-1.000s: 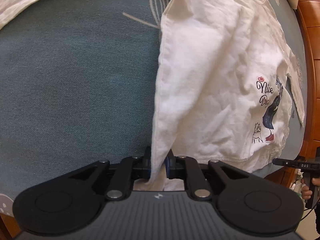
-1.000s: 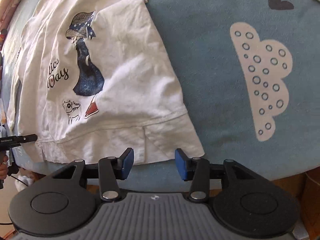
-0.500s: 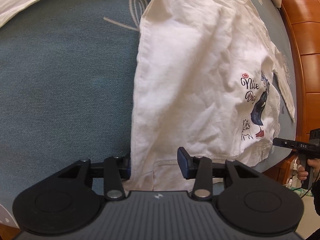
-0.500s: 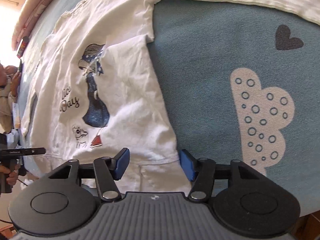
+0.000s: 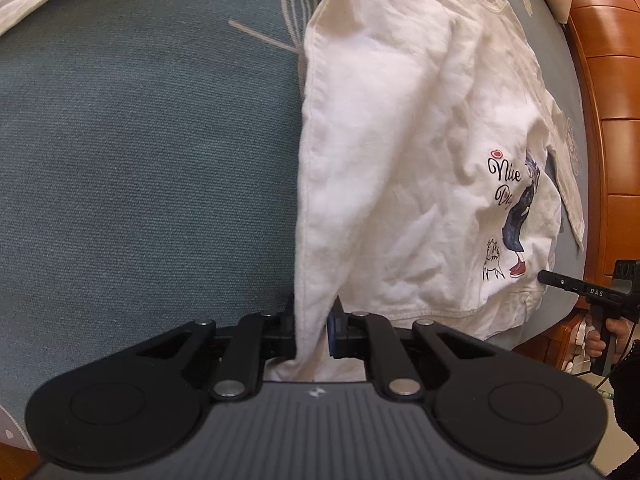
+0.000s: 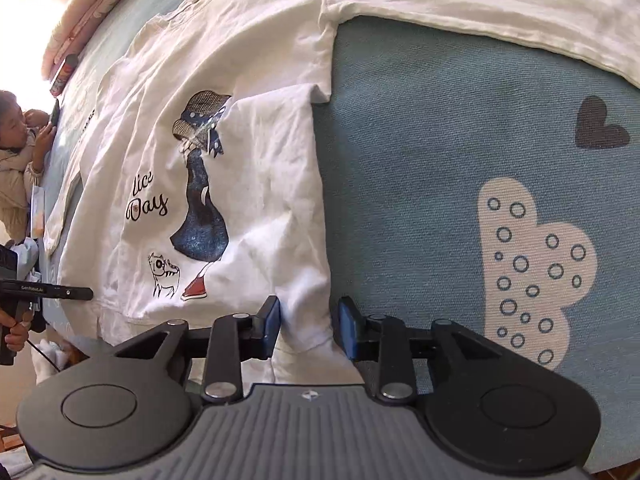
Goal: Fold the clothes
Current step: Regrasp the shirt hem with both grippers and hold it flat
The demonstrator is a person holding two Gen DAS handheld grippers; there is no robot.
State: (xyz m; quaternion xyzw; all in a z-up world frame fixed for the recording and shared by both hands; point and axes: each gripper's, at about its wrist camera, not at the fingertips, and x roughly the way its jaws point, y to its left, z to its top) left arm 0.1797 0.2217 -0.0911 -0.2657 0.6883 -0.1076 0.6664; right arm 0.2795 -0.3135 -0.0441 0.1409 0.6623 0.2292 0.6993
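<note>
From my left gripper [image 5: 313, 330] I can't see the shirt [image 5: 420, 152] corner past the pads, it drops behind the gripper body. The print's lettering is half lost in a fold off to the right. Beyond my right gripper [image 6: 308, 326], the long sleeve [image 6: 480, 0] runs out of frame, and the shirt's hem disappears under the housing.

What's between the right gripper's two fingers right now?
The white shirt's bottom corner lies between the closing fingers of the right gripper, seen in the right wrist view.
</note>
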